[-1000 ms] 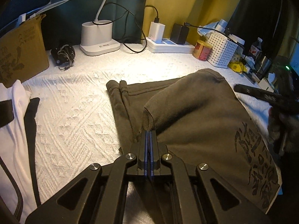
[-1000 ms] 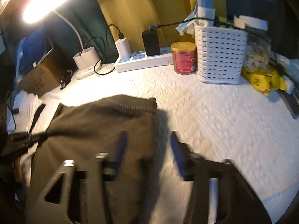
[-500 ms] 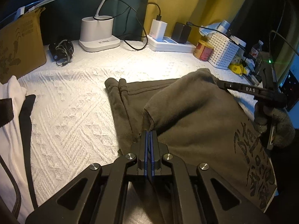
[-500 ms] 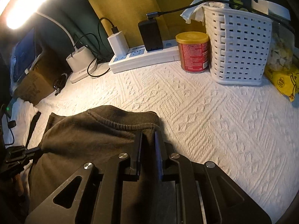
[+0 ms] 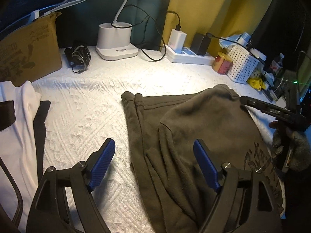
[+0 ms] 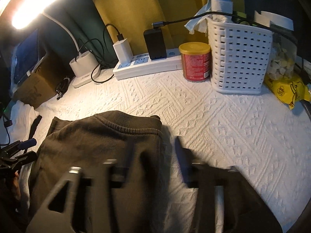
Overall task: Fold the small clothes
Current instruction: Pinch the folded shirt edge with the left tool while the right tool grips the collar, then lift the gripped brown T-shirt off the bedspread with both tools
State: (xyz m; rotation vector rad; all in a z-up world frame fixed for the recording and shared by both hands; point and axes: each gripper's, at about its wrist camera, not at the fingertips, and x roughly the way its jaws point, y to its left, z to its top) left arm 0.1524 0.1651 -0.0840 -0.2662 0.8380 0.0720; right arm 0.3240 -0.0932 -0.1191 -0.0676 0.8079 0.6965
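A dark olive garment (image 5: 204,120) with a black print lies folded on the white textured cloth (image 5: 87,116). My left gripper (image 5: 154,155) hovers over its near left edge, jaws opening wide; the fold lies between the blue pads (image 5: 103,163) and neither presses on it. In the right wrist view the garment (image 6: 97,141) shows its ribbed hem. My right gripper (image 6: 154,149) is blurred, jaws opening, one finger above the garment's corner, the other above bare cloth. Each gripper shows in the other's view: the right gripper (image 5: 272,110) and the left gripper (image 6: 19,149).
A white and black garment (image 5: 19,126) lies at the left edge. Along the back stand a cardboard box (image 5: 27,54), a cable bundle (image 5: 77,56), a white lamp base (image 5: 116,42), a power strip (image 5: 186,56), a red can (image 6: 196,62) and a white basket (image 6: 241,58).
Both grippers were shut on the garment's folded edge half a second ago and have now let go. The fold has settled flat on the garment.
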